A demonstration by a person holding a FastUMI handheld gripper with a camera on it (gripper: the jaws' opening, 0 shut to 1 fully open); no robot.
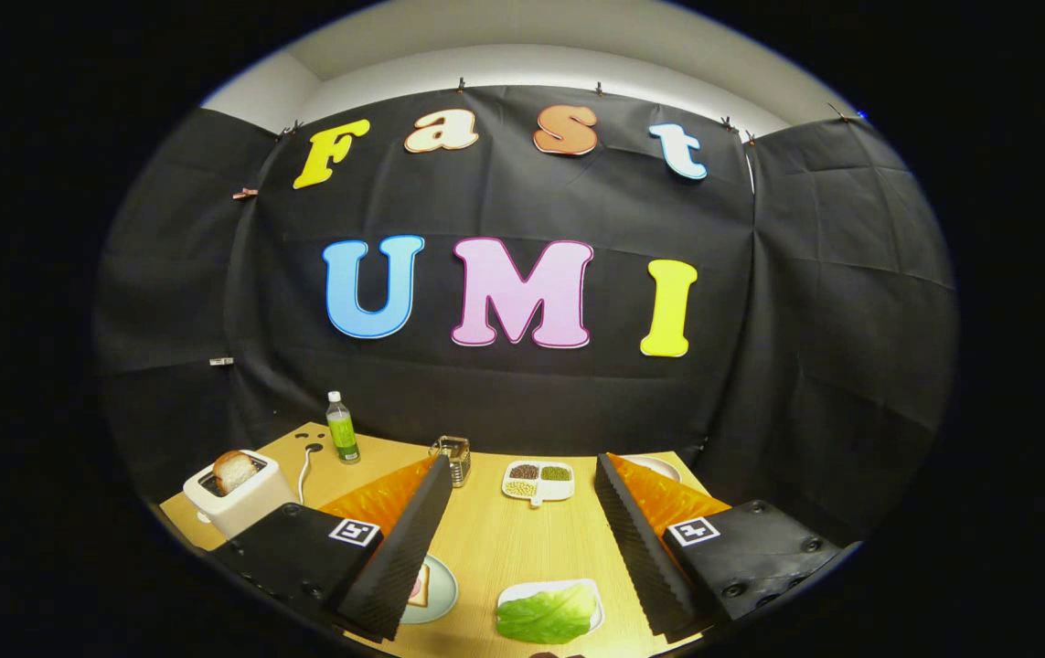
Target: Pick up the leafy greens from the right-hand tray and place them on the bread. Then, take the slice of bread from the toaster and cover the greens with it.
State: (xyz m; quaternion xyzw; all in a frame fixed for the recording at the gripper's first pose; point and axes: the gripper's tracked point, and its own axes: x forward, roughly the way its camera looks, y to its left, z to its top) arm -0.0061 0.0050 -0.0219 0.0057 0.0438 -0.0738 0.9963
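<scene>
Below, ribbed black tongs wide apart, crinkled leafy greens between.

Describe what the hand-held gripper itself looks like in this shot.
The hand-held gripper has two wedge-shaped fingers, orange on their outer sides, with black ribbed pads on the inner faces. Each is mounted on a black block fastened with screws, and each block carries a square black-and-white marker. No cable is visible on it.

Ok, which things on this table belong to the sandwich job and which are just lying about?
For the job: leafy greens on their tray; bread on the plate; bread slice in the toaster; the open gripper.

Lying about: green bottle; divided dish of beans; metal-and-glass container.
</scene>
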